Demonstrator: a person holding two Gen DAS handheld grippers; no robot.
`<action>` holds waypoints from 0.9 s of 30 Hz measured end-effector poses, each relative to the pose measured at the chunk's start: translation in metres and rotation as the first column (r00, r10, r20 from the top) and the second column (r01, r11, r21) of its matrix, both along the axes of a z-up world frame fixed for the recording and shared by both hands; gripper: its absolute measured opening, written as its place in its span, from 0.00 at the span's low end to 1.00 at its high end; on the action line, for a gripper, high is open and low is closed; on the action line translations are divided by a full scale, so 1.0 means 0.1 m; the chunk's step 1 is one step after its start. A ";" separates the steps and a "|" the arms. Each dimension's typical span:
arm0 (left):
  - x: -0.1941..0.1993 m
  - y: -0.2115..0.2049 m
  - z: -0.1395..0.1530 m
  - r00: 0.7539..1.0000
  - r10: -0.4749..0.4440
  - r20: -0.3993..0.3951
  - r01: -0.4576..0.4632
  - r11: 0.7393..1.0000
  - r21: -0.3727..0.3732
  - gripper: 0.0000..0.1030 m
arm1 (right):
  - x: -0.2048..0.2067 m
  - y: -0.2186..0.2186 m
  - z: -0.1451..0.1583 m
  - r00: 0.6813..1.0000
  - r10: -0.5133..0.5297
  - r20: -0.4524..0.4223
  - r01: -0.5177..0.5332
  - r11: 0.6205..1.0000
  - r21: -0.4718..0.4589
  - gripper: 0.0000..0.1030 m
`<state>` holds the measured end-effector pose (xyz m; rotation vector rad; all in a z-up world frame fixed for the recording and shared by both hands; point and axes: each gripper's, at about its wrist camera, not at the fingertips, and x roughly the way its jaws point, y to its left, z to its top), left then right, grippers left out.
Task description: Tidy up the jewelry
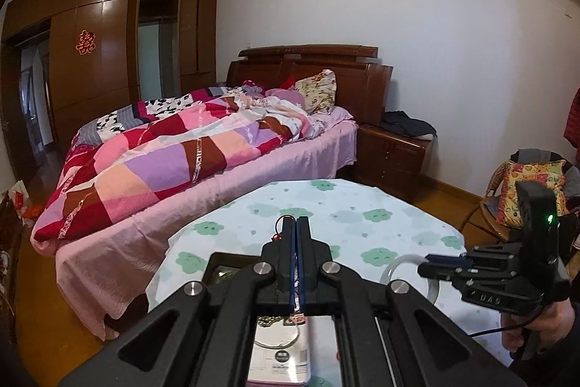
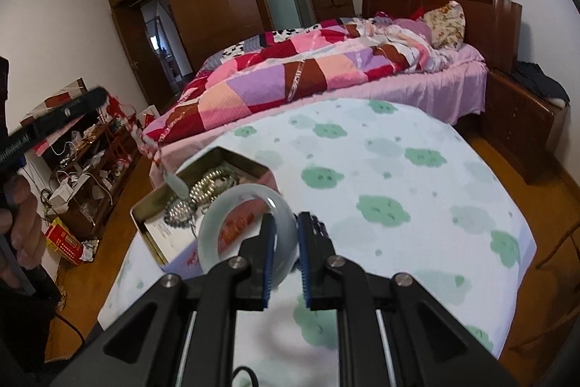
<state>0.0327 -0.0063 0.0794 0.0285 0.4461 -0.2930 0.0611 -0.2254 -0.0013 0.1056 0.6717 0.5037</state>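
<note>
My right gripper (image 2: 284,227) is shut on a pale translucent bangle (image 2: 239,205), held above the table beside an open metal tin (image 2: 152,205). The tin holds beaded bracelets (image 2: 214,182). My left gripper (image 1: 296,223) is shut on a red cord (image 1: 278,226); in the right wrist view a red knotted cord with a pale pendant (image 2: 177,185) hangs from it over the tin. The right gripper also shows in the left wrist view (image 1: 422,269), with the bangle (image 1: 393,265) in it. The tin (image 1: 224,265) lies under the left gripper.
The round table (image 2: 398,169) has a white cloth with green clouds. A bed with a patchwork quilt (image 1: 163,151) stands behind it. A nightstand (image 1: 391,151) is at the back right, a wicker chair (image 1: 507,198) at the right, and a cluttered shelf (image 2: 83,151) at the left.
</note>
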 end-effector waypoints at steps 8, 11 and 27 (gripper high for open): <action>0.15 0.17 -0.17 0.998 0.041 -0.039 -0.041 0.999 0.001 0.00 | 0.17 0.32 0.16 0.999 0.050 0.021 -0.050 0.999 -0.002 0.15; 0.19 0.21 -0.23 0.997 0.052 -0.050 -0.052 0.999 0.000 0.00 | 0.21 0.43 0.20 0.998 0.065 0.026 -0.065 0.998 -0.007 0.15; 0.37 0.45 -0.46 0.989 0.102 -0.106 -0.104 0.995 -0.011 0.00 | 0.41 0.95 0.05 0.993 0.114 -0.007 -0.114 0.992 -0.047 0.15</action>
